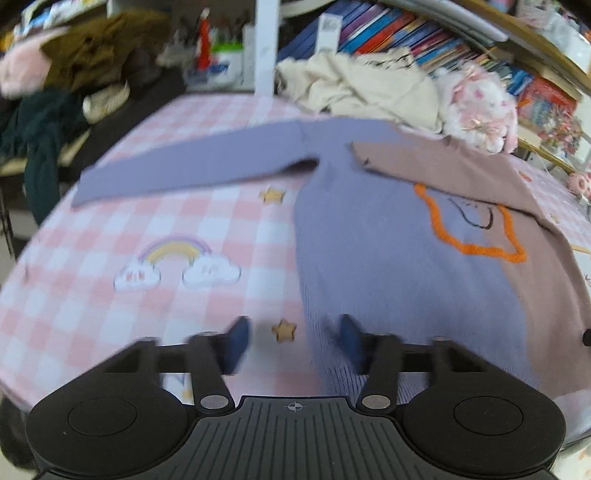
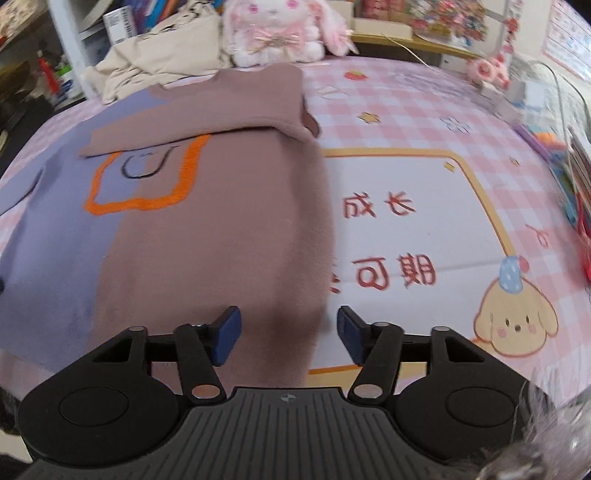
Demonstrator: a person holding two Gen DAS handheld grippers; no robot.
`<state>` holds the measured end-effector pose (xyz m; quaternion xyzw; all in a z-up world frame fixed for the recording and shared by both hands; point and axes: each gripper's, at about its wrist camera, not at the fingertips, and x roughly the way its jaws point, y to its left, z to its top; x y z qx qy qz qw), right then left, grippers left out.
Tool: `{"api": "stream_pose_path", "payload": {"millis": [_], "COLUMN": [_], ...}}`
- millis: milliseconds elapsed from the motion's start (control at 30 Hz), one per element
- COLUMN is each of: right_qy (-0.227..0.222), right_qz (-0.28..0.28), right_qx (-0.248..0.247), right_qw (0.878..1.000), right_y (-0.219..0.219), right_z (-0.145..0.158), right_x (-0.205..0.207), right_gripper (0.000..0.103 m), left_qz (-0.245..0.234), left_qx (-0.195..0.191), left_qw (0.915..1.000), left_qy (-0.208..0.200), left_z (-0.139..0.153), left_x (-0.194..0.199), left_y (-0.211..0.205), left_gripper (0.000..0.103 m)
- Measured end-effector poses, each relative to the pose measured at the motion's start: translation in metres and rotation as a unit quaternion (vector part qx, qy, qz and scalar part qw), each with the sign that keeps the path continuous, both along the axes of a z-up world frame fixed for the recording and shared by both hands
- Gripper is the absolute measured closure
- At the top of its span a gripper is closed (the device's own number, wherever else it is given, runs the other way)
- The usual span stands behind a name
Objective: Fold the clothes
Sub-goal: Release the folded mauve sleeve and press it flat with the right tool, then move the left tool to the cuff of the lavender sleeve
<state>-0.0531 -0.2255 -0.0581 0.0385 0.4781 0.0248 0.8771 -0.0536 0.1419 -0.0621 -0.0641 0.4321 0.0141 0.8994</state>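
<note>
A: Where the sweater (image 1: 388, 251) lies flat on the pink checked table (image 1: 110, 206), which parts can you see?

B: It is half purple and half brown, with an orange shape (image 1: 472, 225) sewn on the chest; the purple sleeve (image 1: 192, 166) sticks straight out to the side on the cloth; the brown sleeve (image 2: 207, 114) is folded across the chest and covers the top of the orange shape.

A: What is the left claw (image 1: 293, 341) doing?

B: Its two blue fingers are spread apart and hold nothing; one finger (image 1: 236, 343) hangs over the checked cloth beside a little star (image 1: 283, 329); the other sits over the purple edge near the bottom of the sweater; the picture is blurry, so I cannot tell if it touches.

A: And the right claw (image 2: 288, 334)?

B: It is wide apart too and grips nothing; the brown edge of the sweater runs between its fingers; one blue finger (image 2: 351, 334) is over the white part of the cloth with red letters.

A: What else is around?

B: A pink bunny toy (image 2: 277, 29) and a heap of cream cloth (image 2: 162, 62) sit at the far side, just past the sweater's top; a puppy picture (image 2: 517, 321) is printed on the cloth.
</note>
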Motion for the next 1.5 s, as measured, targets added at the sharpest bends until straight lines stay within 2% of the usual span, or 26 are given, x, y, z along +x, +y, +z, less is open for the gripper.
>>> {"api": "stream_pose_path", "payload": {"millis": [33,67,133,167,200,367,467,667,967,1033,1100,1133,1167,1200,1233,1300,1333,1433,1500], "right_qy": [-0.001,-0.003,-0.005,-0.007,-0.008,-0.014,-0.018,-0.018,-0.025,-0.023,-0.031,-0.035,-0.039,-0.044,-0.050,-0.055,-0.058,-0.072,-0.081], "right_qz": [0.000,0.000,0.001,0.001,0.001,-0.006,-0.013,-0.015,0.017,0.021,0.026,0.028,0.031,0.033,0.035,0.041,0.044,0.055,0.062], "right_qx": [0.003,0.005,0.010,0.013,0.015,0.018,0.015,0.031,0.023,0.016,0.015,0.014,0.014,0.013,0.013,0.014,0.014,0.004,-0.005], "right_qw": [1.000,1.000,1.000,1.000,1.000,1.000,1.000,0.999,0.999,0.999,0.999,0.999,0.999,0.998,0.998,0.998,0.997,0.996,0.995], "right_y": [-0.002,-0.004,-0.009,-0.011,-0.013,-0.032,-0.046,-0.067,-0.075,-0.076,-0.076,-0.076,-0.076,-0.075,-0.073,-0.066,-0.062,-0.048,-0.040], "right_z": [-0.001,-0.001,-0.002,-0.003,-0.003,-0.005,-0.005,-0.005,-0.006,-0.005,-0.001,0.002,0.004,0.006,0.008,0.010,0.010,0.012,0.013], "right_x": [0.000,0.000,-0.001,-0.001,-0.001,-0.005,-0.009,-0.011,-0.013,-0.013,-0.016,-0.018,-0.020,-0.024,-0.027,-0.035,-0.039,-0.049,-0.055], "right_gripper": [0.069,0.074,0.082,0.089,0.091,0.092,0.092,0.091,0.087,0.080,0.069,0.066,0.057,0.052,0.051,0.037,0.035,0.022,0.017], "left_qz": [0.004,0.007,0.003,0.000,-0.001,-0.016,-0.033,-0.020,0.002,0.011,0.023,0.029,0.034,0.039,0.044,0.055,0.057,0.067,0.074], "left_qx": [-0.007,-0.008,-0.013,-0.017,-0.019,-0.006,0.019,0.023,0.026,0.032,0.033,0.031,0.027,0.023,0.019,0.015,0.015,0.019,0.022], "left_qw": [1.0000,0.9999,0.9999,0.9999,0.9998,0.9998,0.9992,0.9994,0.9995,0.9993,0.9992,0.9991,0.9990,0.9988,0.9983,0.9971,0.9966,0.9956,0.9950], "left_qy": [0.002,0.000,0.002,0.004,0.005,0.007,0.007,0.014,0.016,0.014,0.004,-0.003,-0.012,-0.022,-0.032,-0.051,-0.057,-0.063,-0.064], "left_z": [-0.002,-0.002,-0.003,-0.003,-0.003,-0.003,-0.003,-0.001,-0.001,0.002,0.008,0.012,0.017,0.021,0.025,0.032,0.034,0.039,0.040], "left_x": [-0.001,-0.002,-0.001,0.000,0.001,0.005,0.008,0.009,-0.002,-0.004,-0.009,-0.013,-0.018,-0.023,-0.028,-0.040,-0.045,-0.054,-0.057], "left_y": [0.001,0.001,-0.002,-0.004,-0.007,-0.032,-0.053,-0.069,-0.080,-0.081,-0.081,-0.081,-0.081,-0.082,-0.083,-0.085,-0.086,-0.089,-0.088], "left_gripper": [0.067,0.071,0.090,0.095,0.098,0.098,0.098,0.098,0.097,0.089,0.085,0.079,0.075,0.065,0.050,0.034,0.028,0.016,0.015]}}
